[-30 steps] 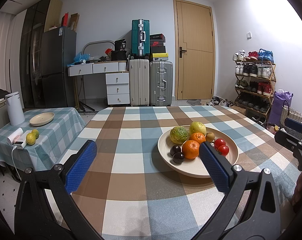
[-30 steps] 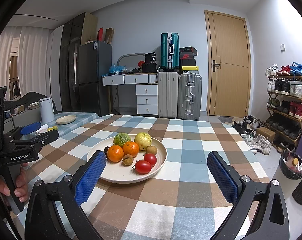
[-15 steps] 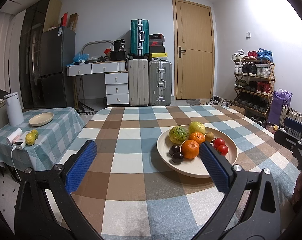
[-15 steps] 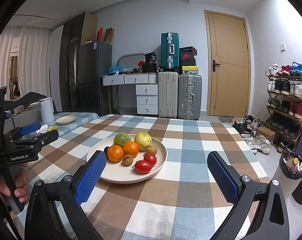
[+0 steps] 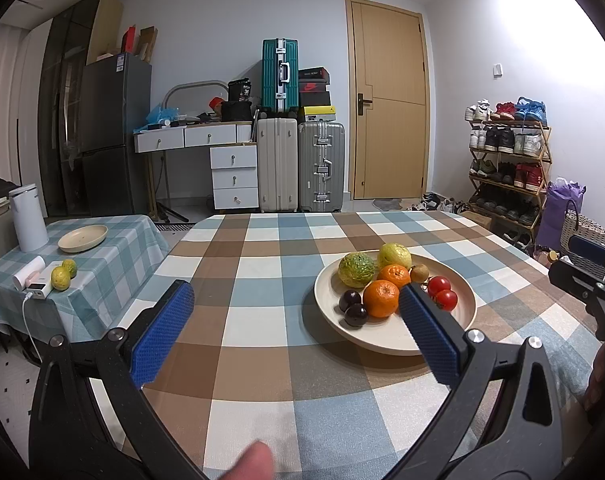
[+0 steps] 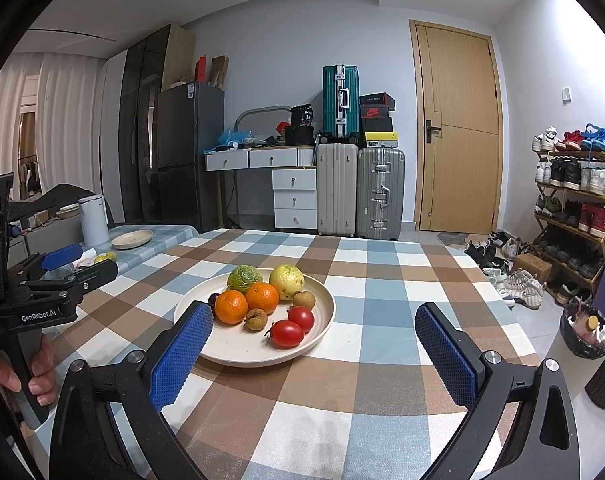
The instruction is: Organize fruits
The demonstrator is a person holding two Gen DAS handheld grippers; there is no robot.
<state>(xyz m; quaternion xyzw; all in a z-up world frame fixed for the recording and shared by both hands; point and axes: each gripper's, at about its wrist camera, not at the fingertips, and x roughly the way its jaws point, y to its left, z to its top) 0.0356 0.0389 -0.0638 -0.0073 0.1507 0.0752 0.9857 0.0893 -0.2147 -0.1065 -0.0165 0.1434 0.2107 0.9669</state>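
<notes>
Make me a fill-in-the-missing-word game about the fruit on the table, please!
1. The round cream plate on the checked tablecloth holds ___ red tomatoes.
2. Two orange tangerines sit in front of the bumpy ___ fruit.
3. The left gripper and right gripper both have ___ finger pads.

Missing words: two; green; blue

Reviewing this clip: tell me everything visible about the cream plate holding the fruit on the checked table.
The cream plate is round, shallow, with a raised rim and a matte, ceramic-like look. It sits flat on the checked tablecloth, near mid-table. It holds a green fruit, a yellow-green one, two oranges, two tomatoes, two small brown fruits and dark plums, bunched toward its far side. Neither gripper touches it.
</notes>
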